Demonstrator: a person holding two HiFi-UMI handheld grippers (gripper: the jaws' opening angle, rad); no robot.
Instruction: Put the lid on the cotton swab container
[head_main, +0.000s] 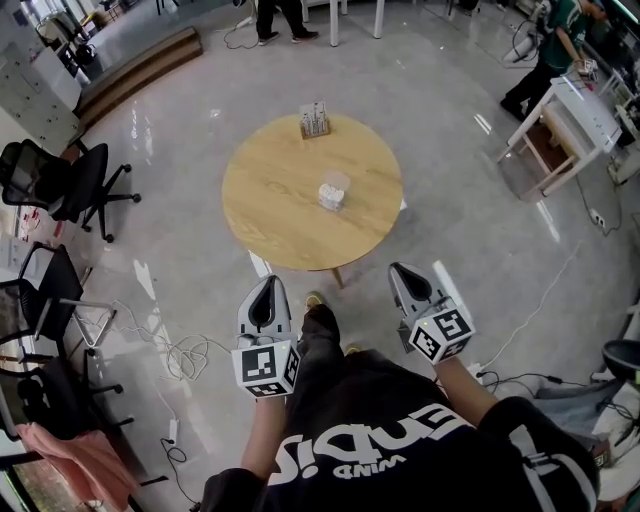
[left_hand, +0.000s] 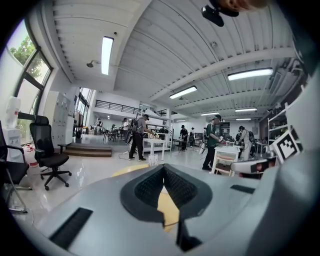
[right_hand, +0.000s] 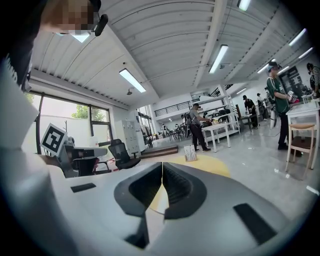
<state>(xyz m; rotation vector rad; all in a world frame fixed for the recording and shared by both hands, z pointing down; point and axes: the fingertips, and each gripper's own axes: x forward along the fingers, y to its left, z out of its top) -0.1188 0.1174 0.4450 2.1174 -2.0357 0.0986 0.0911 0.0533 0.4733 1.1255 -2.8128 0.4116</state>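
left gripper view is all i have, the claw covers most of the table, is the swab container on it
Observer: Yes. The head view shows the cotton swab container standing near the middle of the round table.
Operator: is either claw at it
Observer: No. The left claw and the right claw are both short of the table's near edge.
Operator: right one holding anything
Observer: No. The right gripper view shows it shut with nothing in it.

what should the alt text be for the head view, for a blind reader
Seen from above, a person holds the left gripper and right gripper, both shut and empty, short of a round wooden table. A cotton swab container stands near its middle, a small holder near its far edge; office chairs stand at left.
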